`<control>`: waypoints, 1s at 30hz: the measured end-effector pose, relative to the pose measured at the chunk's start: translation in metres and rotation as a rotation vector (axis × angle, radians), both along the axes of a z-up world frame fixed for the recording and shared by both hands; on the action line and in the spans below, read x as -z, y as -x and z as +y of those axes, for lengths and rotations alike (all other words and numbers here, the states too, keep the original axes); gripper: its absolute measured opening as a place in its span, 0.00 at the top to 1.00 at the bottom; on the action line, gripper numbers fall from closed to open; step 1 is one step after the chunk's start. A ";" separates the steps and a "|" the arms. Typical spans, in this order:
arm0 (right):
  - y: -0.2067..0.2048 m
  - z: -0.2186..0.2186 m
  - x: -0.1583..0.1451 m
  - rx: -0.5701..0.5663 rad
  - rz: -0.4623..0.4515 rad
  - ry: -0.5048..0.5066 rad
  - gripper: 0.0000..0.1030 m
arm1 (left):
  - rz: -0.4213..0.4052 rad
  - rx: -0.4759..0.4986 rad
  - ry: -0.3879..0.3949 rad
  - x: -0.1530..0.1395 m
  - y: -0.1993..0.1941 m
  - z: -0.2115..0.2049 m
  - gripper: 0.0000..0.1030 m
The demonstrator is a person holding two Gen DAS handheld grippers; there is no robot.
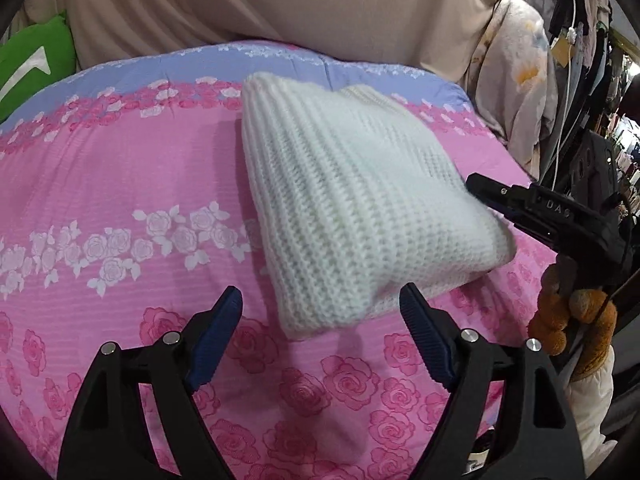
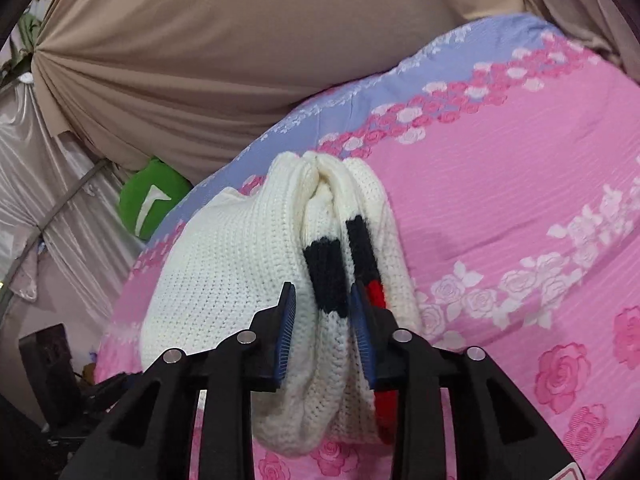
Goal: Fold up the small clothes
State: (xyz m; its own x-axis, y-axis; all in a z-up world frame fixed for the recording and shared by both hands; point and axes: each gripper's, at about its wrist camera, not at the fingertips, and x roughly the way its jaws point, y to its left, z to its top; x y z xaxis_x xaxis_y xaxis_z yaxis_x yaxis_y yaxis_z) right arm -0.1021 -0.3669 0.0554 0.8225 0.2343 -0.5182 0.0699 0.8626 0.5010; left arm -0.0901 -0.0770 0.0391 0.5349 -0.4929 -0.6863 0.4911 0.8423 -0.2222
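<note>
Two tongs are working here, and only one of them is gripping anything. My right gripper (image 2: 323,332) is pinching a thick bunch of the white knit sweater (image 2: 240,264), its blue pads (image 2: 286,340) pressing in from both sides on the folded layers. In the right wrist view the bundle is showing black bands (image 2: 326,276) and a red stripe (image 2: 377,292) between the layers, right at the clamped edge. The folded piece is hanging off my tips and sagging down below them, over the pink rose-printed quilt (image 2: 520,200).

My left gripper (image 1: 320,344) is hovering with its jaws spread wide and nothing between them; its blue pads (image 1: 216,340) are standing apart just short of the sweater's (image 1: 340,200) near corner. From this side the knit is reading as a folded, roughly square pad, its far edge resting on the quilt (image 1: 100,180) and its right edge lifting where the right gripper (image 1: 500,200) is holding it. My hand in an orange-brown glove (image 1: 568,312) is showing behind that tool.

Beyond the quilt's lilac border, a beige draped cloth (image 1: 280,0) is filling the background, with a green cushion (image 1: 32,64) sitting at the far left and hanging clothes (image 1: 592,40) crowding the right edge.
</note>
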 end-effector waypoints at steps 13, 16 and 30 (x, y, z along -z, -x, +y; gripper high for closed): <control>-0.079 0.043 0.004 -0.210 0.073 0.072 0.80 | 0.063 -0.095 0.057 -0.002 -0.044 -0.007 0.17; -0.050 0.044 -0.043 -0.194 -0.117 0.101 0.86 | 0.065 -0.091 0.062 -0.002 -0.042 -0.008 0.17; 0.002 -0.002 -0.010 -0.032 -0.041 0.013 0.69 | 0.072 -0.043 -0.018 0.020 -0.035 -0.043 0.17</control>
